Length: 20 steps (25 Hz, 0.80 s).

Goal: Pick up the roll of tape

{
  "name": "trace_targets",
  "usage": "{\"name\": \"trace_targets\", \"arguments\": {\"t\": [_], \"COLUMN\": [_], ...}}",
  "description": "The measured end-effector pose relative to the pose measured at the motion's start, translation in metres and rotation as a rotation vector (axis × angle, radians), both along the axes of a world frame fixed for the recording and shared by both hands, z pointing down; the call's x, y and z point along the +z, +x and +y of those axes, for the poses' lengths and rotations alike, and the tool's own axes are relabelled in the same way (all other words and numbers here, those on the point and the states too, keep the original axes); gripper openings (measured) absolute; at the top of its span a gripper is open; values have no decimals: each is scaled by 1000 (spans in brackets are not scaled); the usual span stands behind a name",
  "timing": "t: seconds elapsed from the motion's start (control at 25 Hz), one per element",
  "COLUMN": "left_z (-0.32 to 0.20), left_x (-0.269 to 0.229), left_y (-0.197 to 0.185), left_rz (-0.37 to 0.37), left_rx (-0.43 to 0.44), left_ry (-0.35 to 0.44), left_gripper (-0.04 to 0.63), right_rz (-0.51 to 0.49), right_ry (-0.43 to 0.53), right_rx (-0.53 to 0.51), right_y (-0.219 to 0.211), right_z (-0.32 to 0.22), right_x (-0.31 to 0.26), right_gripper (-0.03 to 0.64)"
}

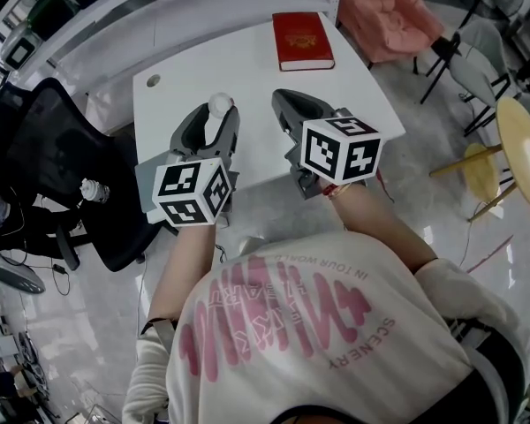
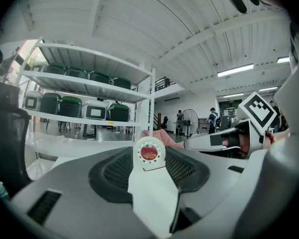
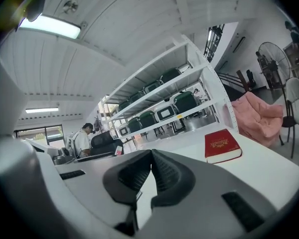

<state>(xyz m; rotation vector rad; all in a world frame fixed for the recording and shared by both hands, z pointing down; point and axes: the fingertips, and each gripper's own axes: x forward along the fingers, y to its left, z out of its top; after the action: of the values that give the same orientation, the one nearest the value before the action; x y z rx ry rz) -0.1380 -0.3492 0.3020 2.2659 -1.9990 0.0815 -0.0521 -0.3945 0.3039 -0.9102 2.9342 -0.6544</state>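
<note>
The white roll of tape (image 1: pixel 219 106) is pinched between the jaws of my left gripper (image 1: pixel 218 115), held above the white table (image 1: pixel 247 69). In the left gripper view the roll (image 2: pixel 149 154) stands upright between the grey pads, its ring facing the camera with red showing through the hole, and my left gripper (image 2: pixel 149 158) is shut on it. My right gripper (image 1: pixel 287 102) hovers beside it to the right, also visible as a grey body (image 2: pixel 217 141) in the left gripper view. Its pads meet at the tips with nothing between them (image 3: pixel 151 154).
A red book (image 1: pixel 302 41) lies at the table's far edge, also in the right gripper view (image 3: pixel 222 145). A black office chair (image 1: pixel 53 148) and a bottle (image 1: pixel 92 190) stand left. A yellow stool (image 1: pixel 523 148) and pink cloth (image 1: pixel 384 7) are right. Shelves with bins (image 2: pixel 84 103) lie beyond.
</note>
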Motion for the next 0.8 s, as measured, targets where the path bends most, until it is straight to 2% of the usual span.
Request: {"name": "trace_targets", "arguments": {"t": [0.28,0.8], "left_z": [16,22], "left_x": [4,29], "left_y": [-15,-13], "left_rz": [32,60], "left_rx": [-68,-88], "left_ry": [16,-26], "left_gripper": [212,212], "right_rz": [21,110], "right_ry": [6,-35], "right_rx": [22,57], "right_y": [6,25], "right_z": [4,-4], "right_x": [6,45], "right_gripper": [17,15]}}
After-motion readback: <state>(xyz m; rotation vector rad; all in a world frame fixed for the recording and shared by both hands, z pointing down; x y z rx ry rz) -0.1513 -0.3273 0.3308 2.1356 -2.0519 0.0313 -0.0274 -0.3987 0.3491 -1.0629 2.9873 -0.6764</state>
